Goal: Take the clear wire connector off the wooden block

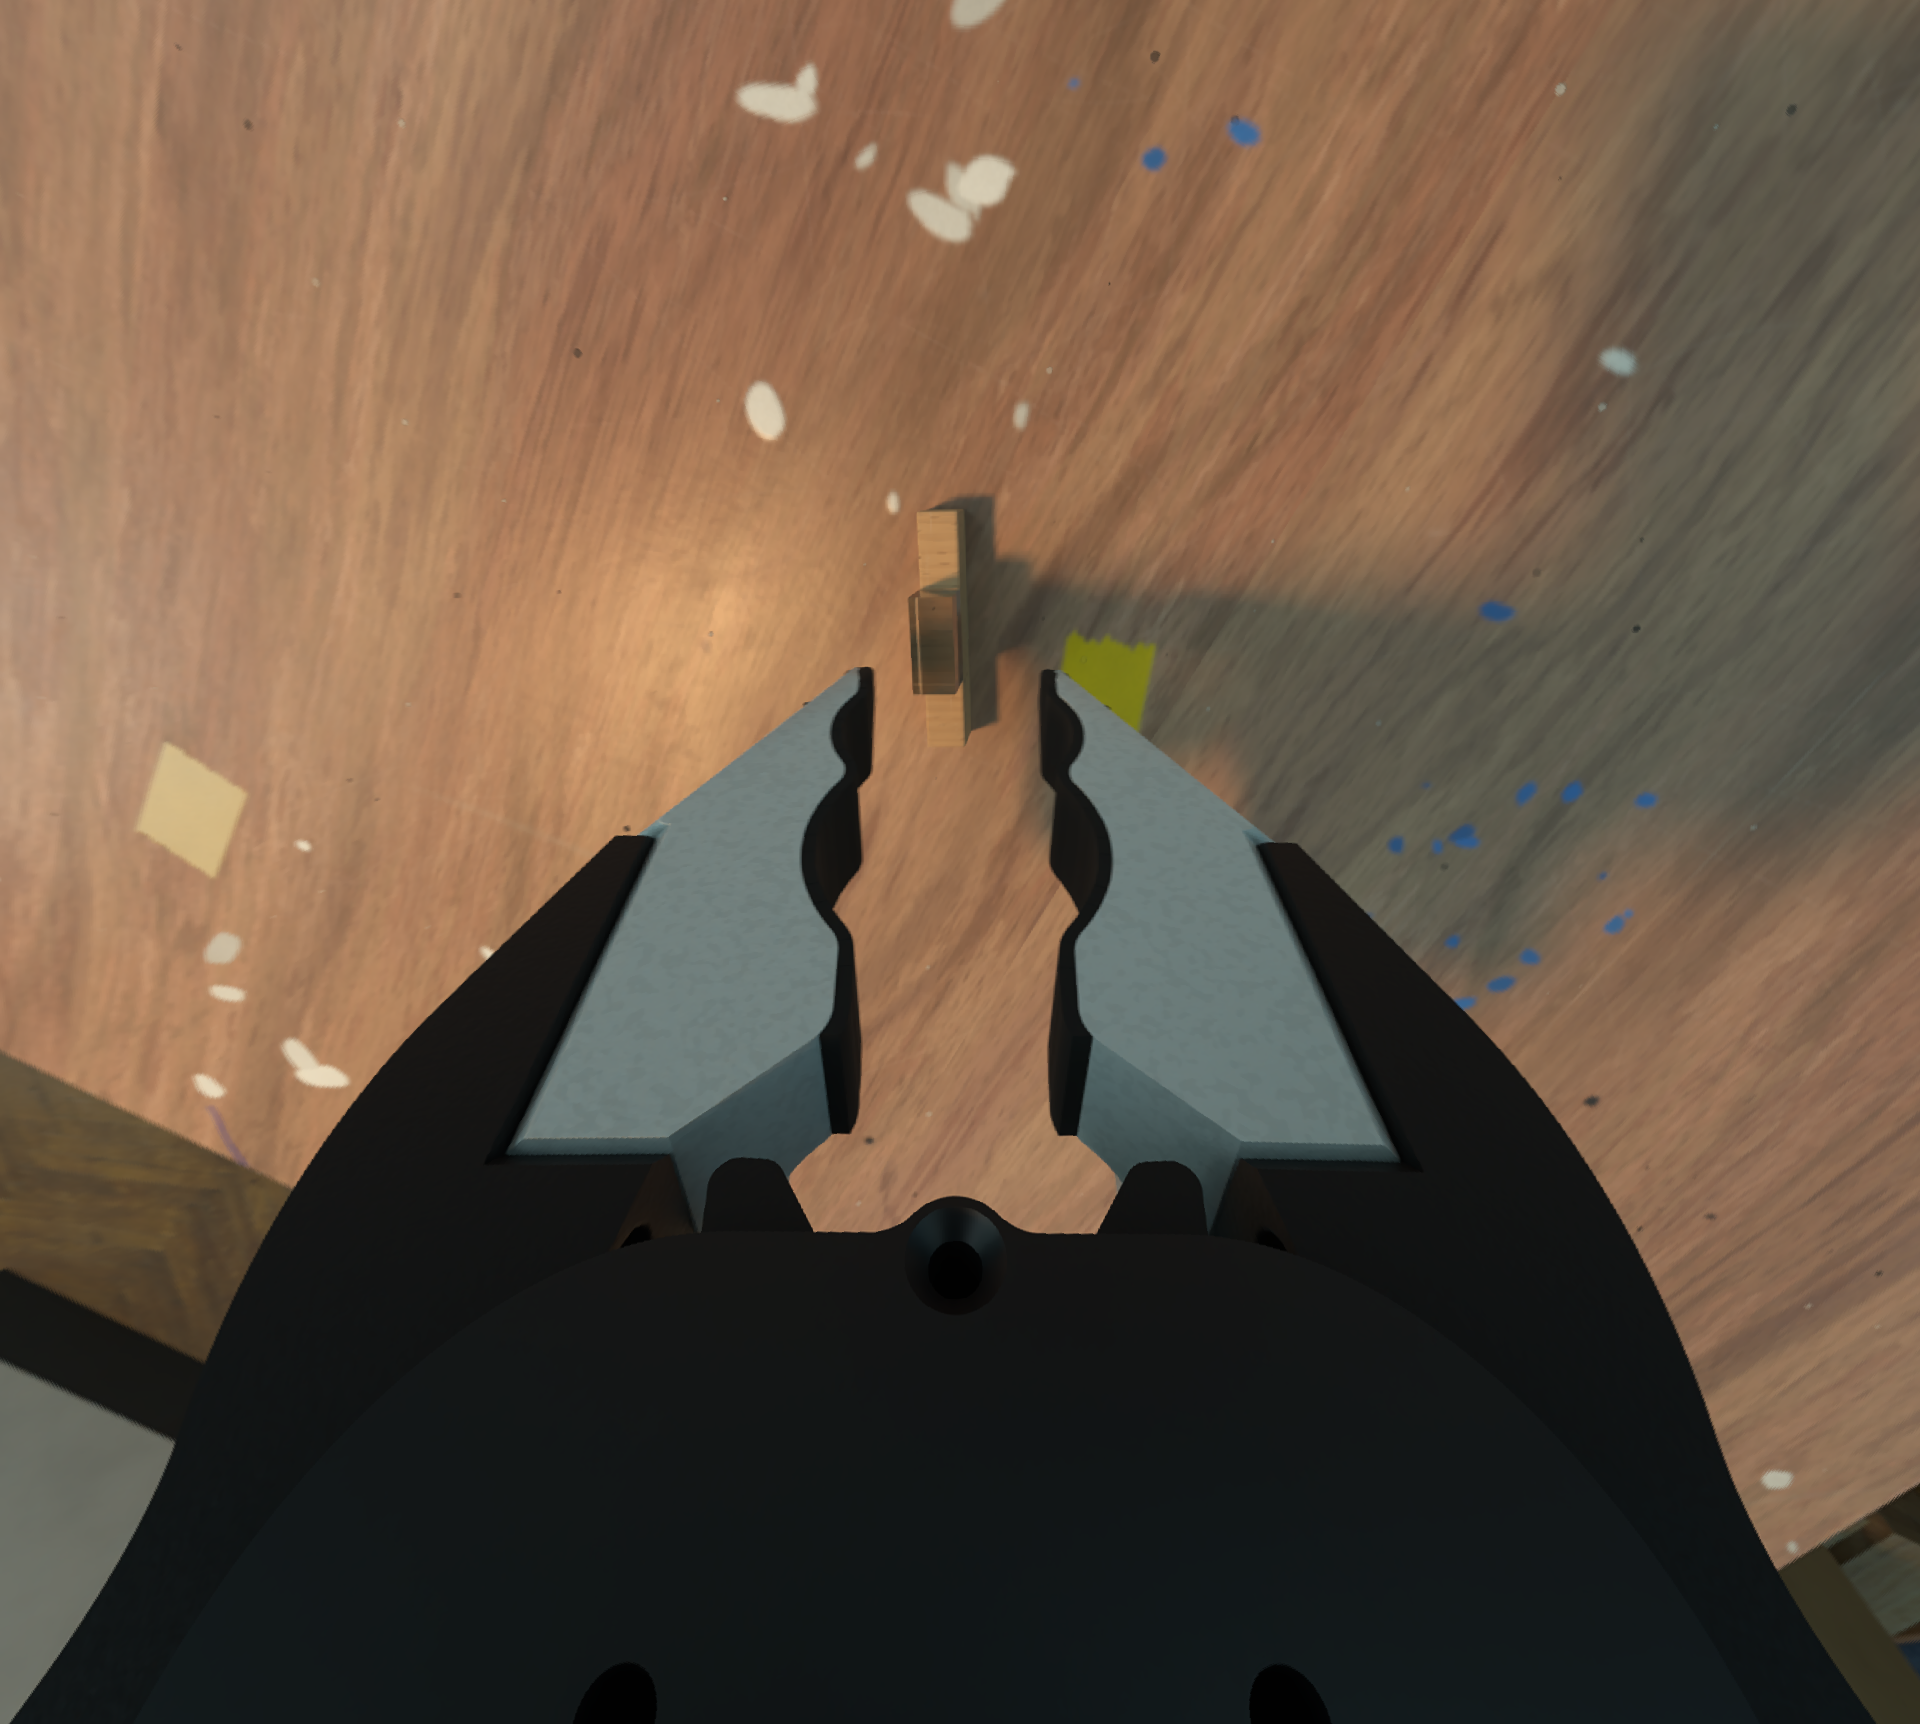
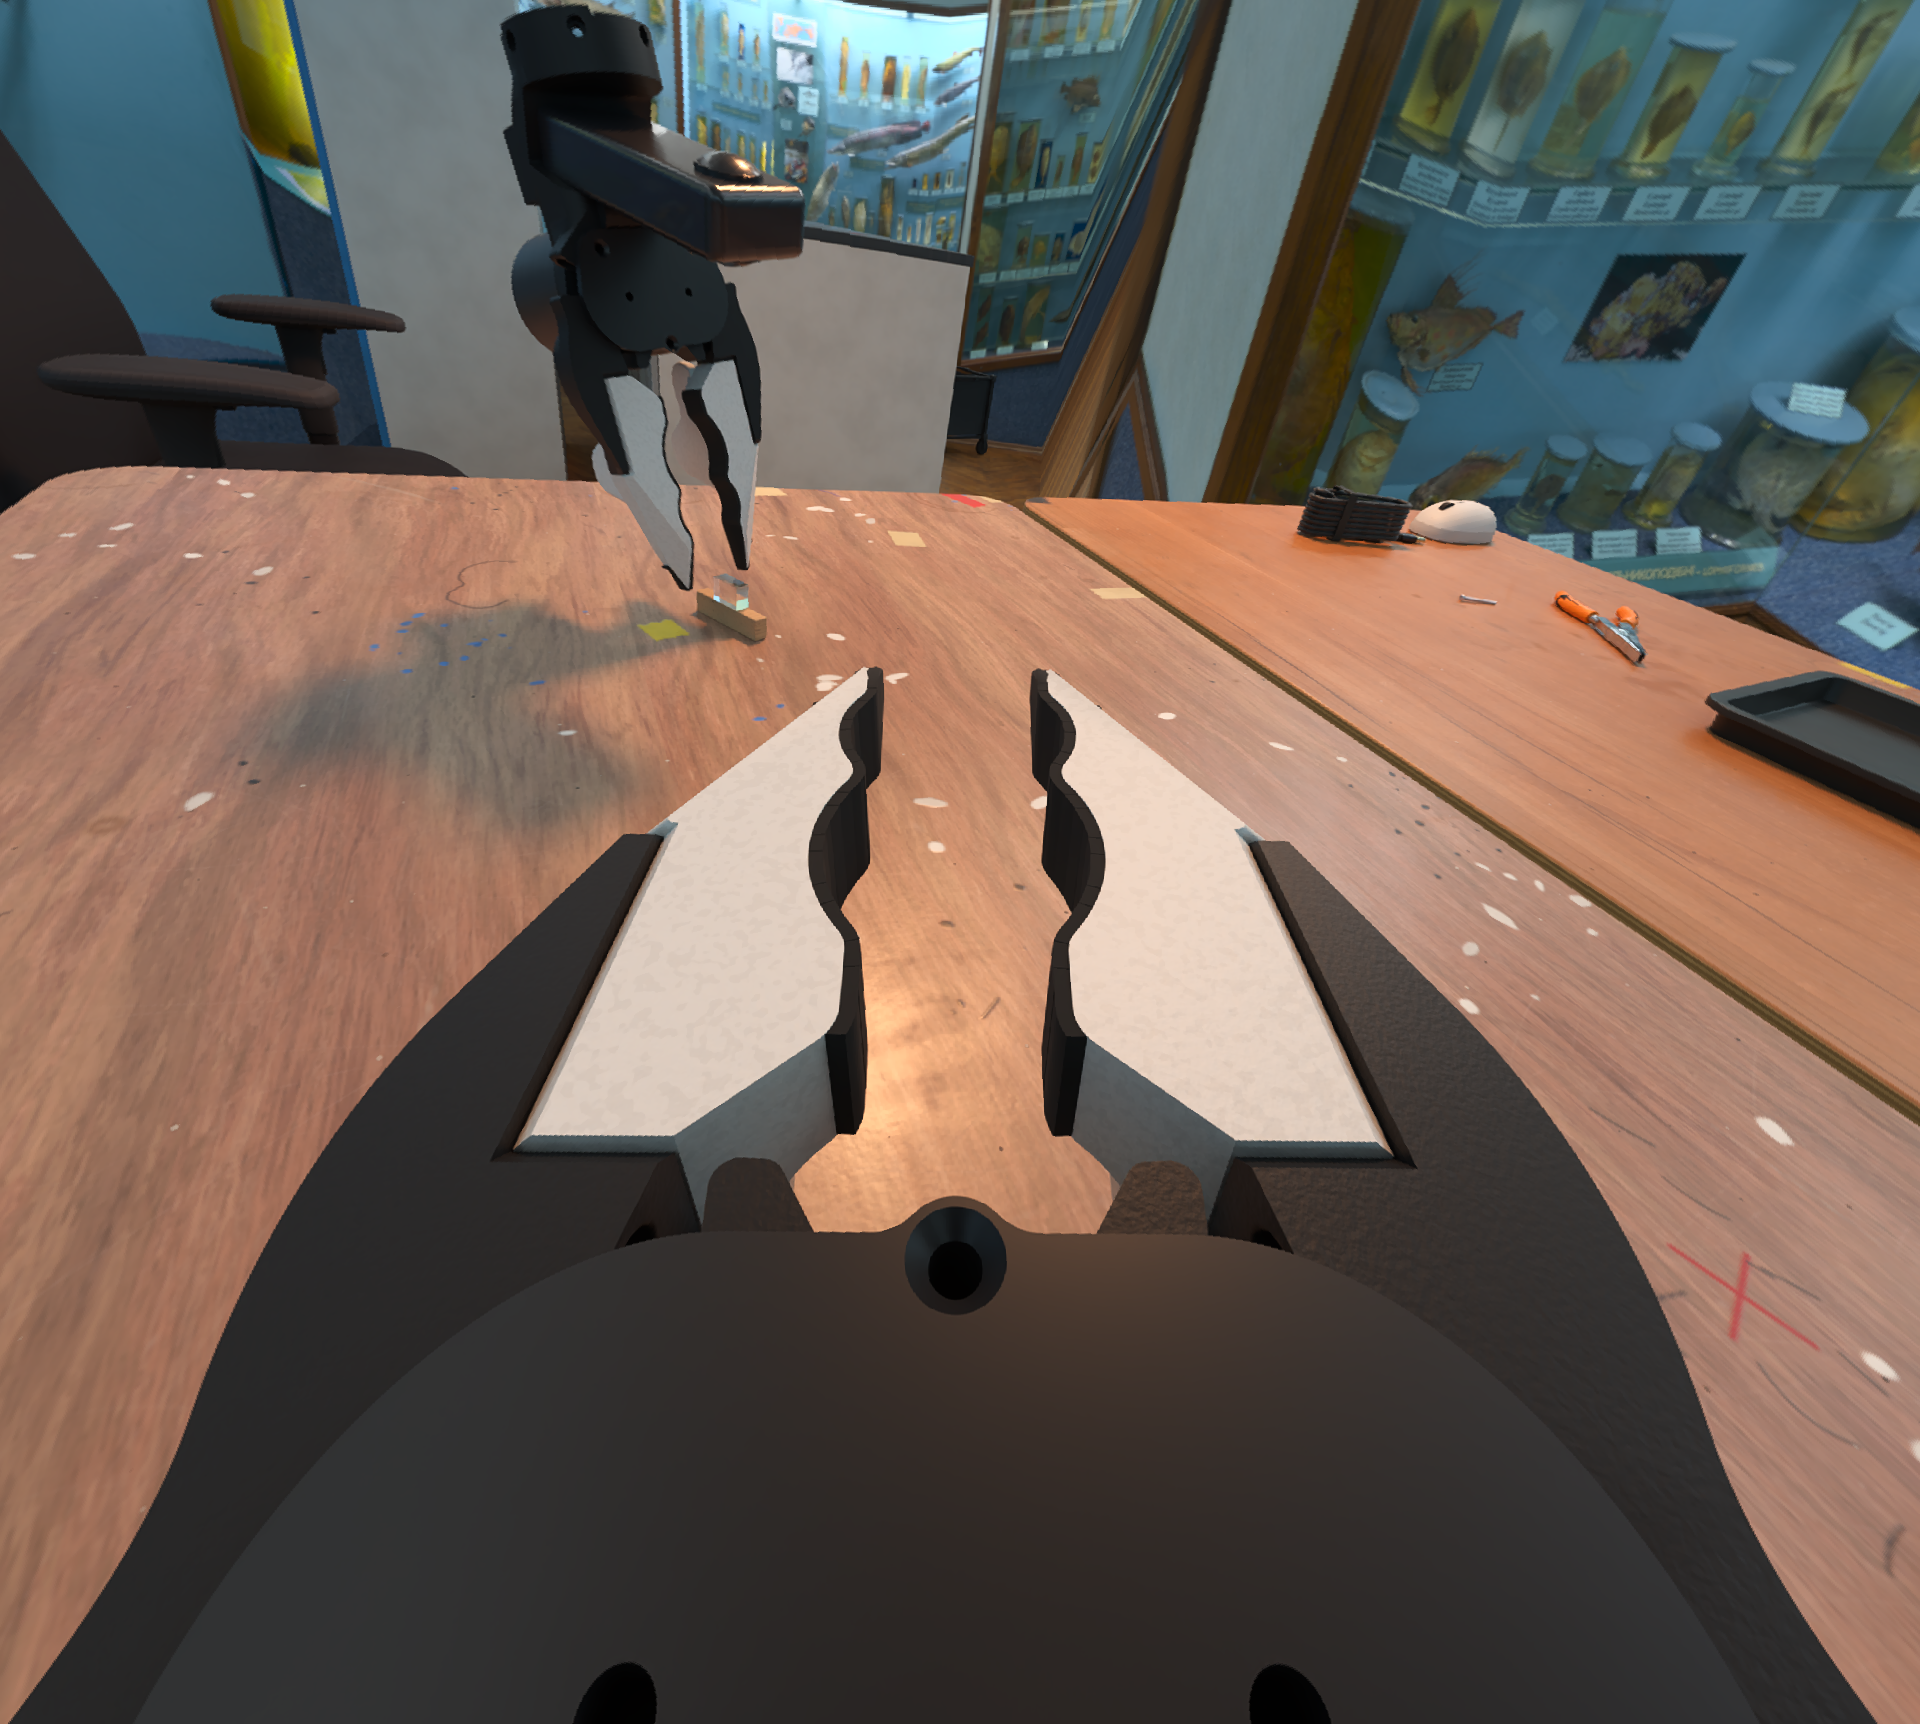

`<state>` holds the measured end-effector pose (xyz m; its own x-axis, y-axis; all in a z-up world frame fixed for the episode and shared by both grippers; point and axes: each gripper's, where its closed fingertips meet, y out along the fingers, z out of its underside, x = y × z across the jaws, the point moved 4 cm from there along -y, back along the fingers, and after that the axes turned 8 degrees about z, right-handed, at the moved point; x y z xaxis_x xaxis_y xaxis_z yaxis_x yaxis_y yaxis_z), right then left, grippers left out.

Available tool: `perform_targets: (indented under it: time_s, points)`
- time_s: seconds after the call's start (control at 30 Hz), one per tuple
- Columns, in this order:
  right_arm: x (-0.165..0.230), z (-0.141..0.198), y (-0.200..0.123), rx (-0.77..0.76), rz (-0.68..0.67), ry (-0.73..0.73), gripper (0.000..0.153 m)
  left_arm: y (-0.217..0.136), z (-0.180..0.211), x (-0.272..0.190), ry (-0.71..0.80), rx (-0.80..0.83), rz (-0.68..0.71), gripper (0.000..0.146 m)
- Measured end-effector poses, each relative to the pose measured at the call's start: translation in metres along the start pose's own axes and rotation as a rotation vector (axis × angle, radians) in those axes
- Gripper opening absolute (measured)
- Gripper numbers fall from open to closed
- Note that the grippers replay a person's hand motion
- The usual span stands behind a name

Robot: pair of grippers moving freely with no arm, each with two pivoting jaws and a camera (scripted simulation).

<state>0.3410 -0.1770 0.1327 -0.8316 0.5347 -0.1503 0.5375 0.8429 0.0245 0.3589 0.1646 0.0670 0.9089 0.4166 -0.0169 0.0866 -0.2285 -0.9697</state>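
The clear wire connector (image 1: 934, 641) sits on a small wooden block (image 1: 956, 718) on the table. In the left wrist view my left gripper (image 1: 957, 675) points down at it, open, fingertips just above and to either side, touching nothing. In the right wrist view the left gripper (image 2: 712, 571) hovers right over the connector (image 2: 730, 592) and block (image 2: 740, 620). My right gripper (image 2: 956, 675) is open and empty, low over the table, well short of the block.
A yellow tape patch (image 1: 1110, 675) lies beside the block. On the adjoining table at the right are a black tray (image 2: 1823, 734), an orange-handled tool (image 2: 1600, 623), a white mouse (image 2: 1455, 521) and a black bundle (image 2: 1351, 514). An office chair (image 2: 208, 386) stands at the far left.
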Motion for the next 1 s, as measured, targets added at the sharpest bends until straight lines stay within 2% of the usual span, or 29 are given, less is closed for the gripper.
perform_targets:
  time_s: [0.07,0.23,0.3,0.43,0.6,0.73,1.0]
  points:
    - [0.0,0.0,0.0,-0.001,-0.004,-0.002,0.027,0.005,0.001,0.002,-0.023,-0.004,-0.012,0.021]
    - [0.0,-0.001,-0.001,-0.008,-0.003,-0.003,0.026,0.011,0.002,0.007,-0.049,-0.009,-0.036,0.016]
    - [0.0,-0.001,0.0,-0.007,-0.002,-0.004,0.027,0.011,0.0,0.006,-0.035,-0.019,-0.035,0.008]
    - [0.0,-0.002,-0.001,-0.009,0.0,-0.009,0.027,0.01,-0.002,0.007,-0.057,-0.072,-0.023,0.008]
    - [0.002,-0.005,0.0,-0.012,-0.001,-0.015,0.027,-0.016,-0.008,0.014,-0.213,-0.335,-0.01,0.008]
    - [0.006,-0.009,0.002,-0.01,0.002,-0.048,0.027,-0.048,-0.017,0.012,-0.315,-0.598,0.085,0.008]
    - [0.02,-0.021,0.005,0.009,0.031,-0.197,0.028,-0.097,-0.04,-0.018,-0.301,-0.88,0.217,0.008]
